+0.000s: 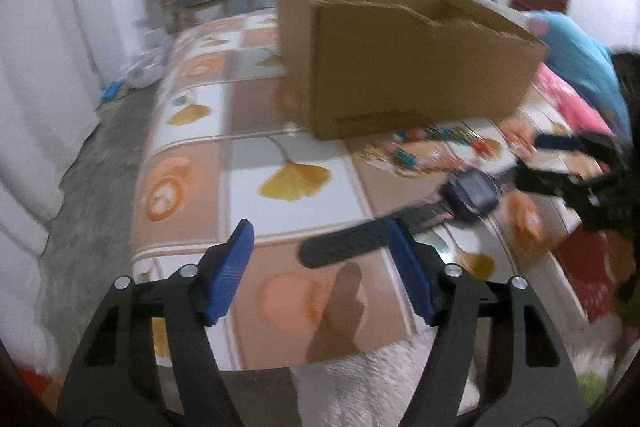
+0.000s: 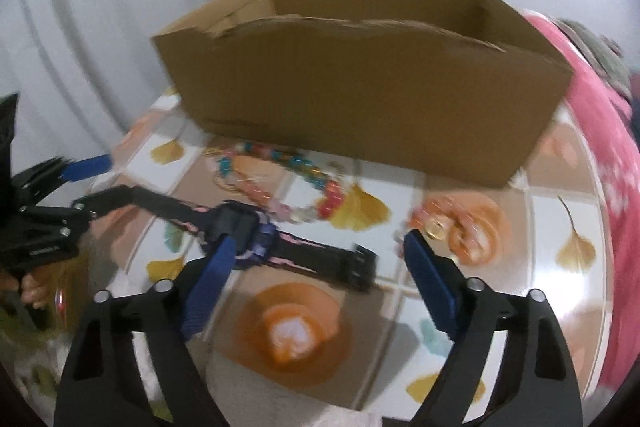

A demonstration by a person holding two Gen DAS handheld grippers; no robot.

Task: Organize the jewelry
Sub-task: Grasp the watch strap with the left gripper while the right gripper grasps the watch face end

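Item: 1 black wristwatch point(image 2: 244, 231), flat on the patterned table point(image 1: 248, 155), in front of the cardboard box point(image 2: 360, 87) and just beside a coloured bead necklace point(image 2: 280, 183). Left gripper point(image 1: 320, 267): jaws apart, apparently empty, strap tip between them. Right gripper point(image 2: 320, 275): jaws wide, gripping nothing, above the watch.

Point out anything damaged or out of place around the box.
The cardboard box has a ragged, torn top edge along its near wall, dipping unevenly instead of running straight. The bead necklace and the watch lie loose on the tablecloth in front of it, not inside.
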